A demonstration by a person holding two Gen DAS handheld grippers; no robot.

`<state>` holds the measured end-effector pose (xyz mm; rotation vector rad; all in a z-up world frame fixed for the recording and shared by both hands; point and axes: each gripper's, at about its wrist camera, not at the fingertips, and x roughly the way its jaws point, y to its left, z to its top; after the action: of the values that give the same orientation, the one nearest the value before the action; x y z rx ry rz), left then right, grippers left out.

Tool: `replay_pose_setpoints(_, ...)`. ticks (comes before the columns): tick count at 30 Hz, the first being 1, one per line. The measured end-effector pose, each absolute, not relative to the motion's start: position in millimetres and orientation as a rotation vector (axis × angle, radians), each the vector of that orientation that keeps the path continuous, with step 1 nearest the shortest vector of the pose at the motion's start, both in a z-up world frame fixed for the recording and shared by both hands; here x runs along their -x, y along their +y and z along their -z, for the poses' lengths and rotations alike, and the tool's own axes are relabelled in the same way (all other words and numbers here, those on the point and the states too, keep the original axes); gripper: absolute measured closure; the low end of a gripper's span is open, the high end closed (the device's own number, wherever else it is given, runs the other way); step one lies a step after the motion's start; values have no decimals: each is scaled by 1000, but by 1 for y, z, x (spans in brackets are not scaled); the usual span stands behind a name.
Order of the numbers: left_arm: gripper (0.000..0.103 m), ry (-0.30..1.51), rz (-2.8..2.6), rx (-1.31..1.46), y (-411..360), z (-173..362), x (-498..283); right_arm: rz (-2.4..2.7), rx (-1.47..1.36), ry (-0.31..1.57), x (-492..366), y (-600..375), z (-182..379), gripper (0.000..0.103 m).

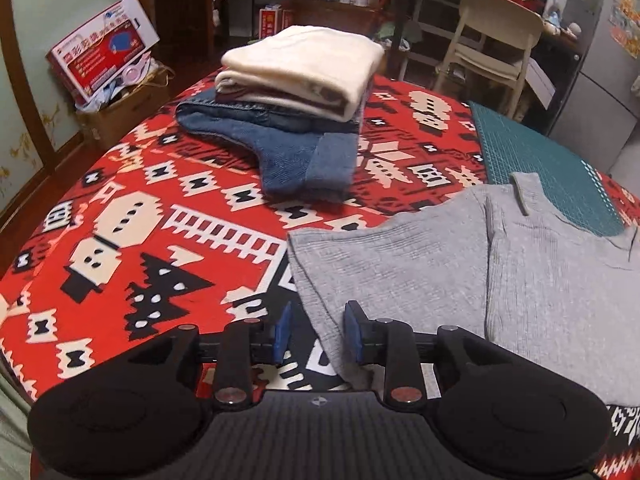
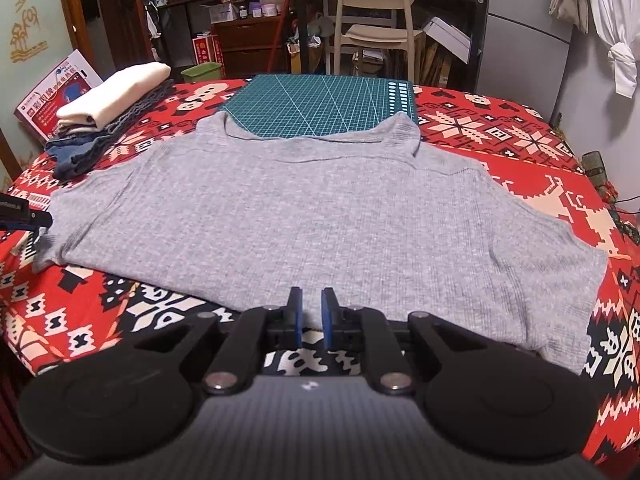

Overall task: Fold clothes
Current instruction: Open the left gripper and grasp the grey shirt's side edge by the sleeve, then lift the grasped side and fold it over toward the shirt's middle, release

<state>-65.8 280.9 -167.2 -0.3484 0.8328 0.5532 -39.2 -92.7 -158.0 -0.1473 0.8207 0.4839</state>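
A grey ribbed top lies spread flat on the red patterned cloth, neck toward the far side. In the left wrist view the top fills the right side. My left gripper is open, its blue pads straddling the top's left sleeve edge without closing on it. Its tip also shows at the left edge of the right wrist view. My right gripper hovers at the top's near hem, pads a narrow gap apart, holding nothing.
A stack of folded clothes, cream on denim, sits at the far left of the cloth. A green cutting mat lies under the top's neck. A chair, cluttered desk and cardboard boxes stand beyond the surface.
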Motion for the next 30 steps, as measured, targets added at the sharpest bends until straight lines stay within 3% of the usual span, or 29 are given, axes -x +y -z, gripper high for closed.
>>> replay_pose_setpoints(4,80,836,-523,310,269,169,58,-482,149,830,38,-92,160,91)
replay_pose_setpoints(8,98,839,-528,285,259,170,52,-483,148,835,38,-91,161,91)
replay_pose_setpoints(19,99,748,-523,161,230,136,42,-460,119,823,35,-105,157,91)
replay_pose_setpoints(25,99,638,-370,96,187,98,17,-426,83,792,29,-121,147,91)
replay_pose_setpoints(30,99,622,-225,21,136,96,-10,-367,60,765,20,-144,141,91)
